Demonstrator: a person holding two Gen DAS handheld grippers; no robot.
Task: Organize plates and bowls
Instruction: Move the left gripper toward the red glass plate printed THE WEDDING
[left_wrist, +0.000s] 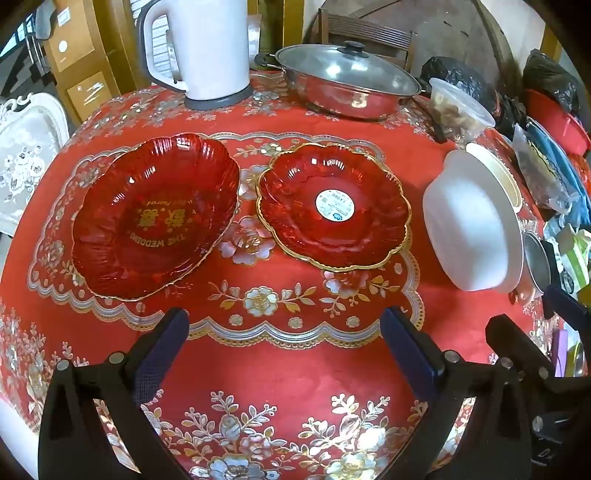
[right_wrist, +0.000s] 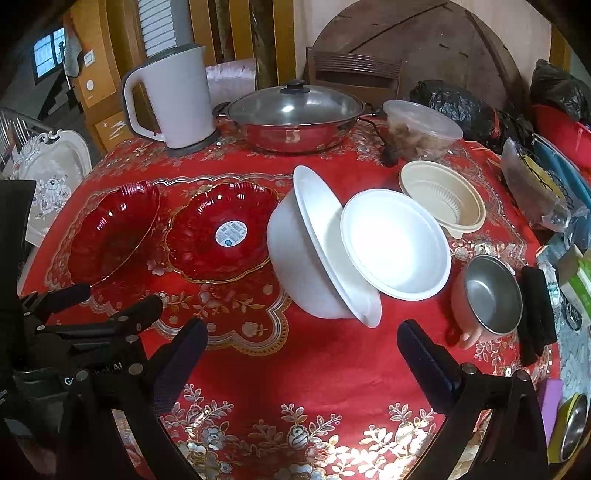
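On the red floral tablecloth (left_wrist: 295, 373) lie a red heart-shaped dish (left_wrist: 155, 218) (right_wrist: 110, 236) with gold lettering and, to its right, a red flower-shaped plate (left_wrist: 332, 206) (right_wrist: 221, 232) with a gold rim and a round sticker. Further right a large white bowl (left_wrist: 469, 229) (right_wrist: 306, 258) is tipped on its side, and a smaller white bowl (right_wrist: 395, 243) leans against its rim. Behind them stands a beige bowl (right_wrist: 443, 199), and a steel-lined pink bowl (right_wrist: 491, 291) sits at the right. My left gripper (left_wrist: 284, 339) (right_wrist: 107, 301) hangs open in front of the red dishes. My right gripper (right_wrist: 303, 350) is open before the white bowls, holding nothing.
At the back stand a white kettle (right_wrist: 173, 99), a steel pot with a glass lid (right_wrist: 291, 118) and a lidded plastic tub (right_wrist: 421, 125). Black bags (right_wrist: 454, 99), pouches and boxes crowd the right edge. A black cloth (right_wrist: 535, 314) lies beside the pink bowl.
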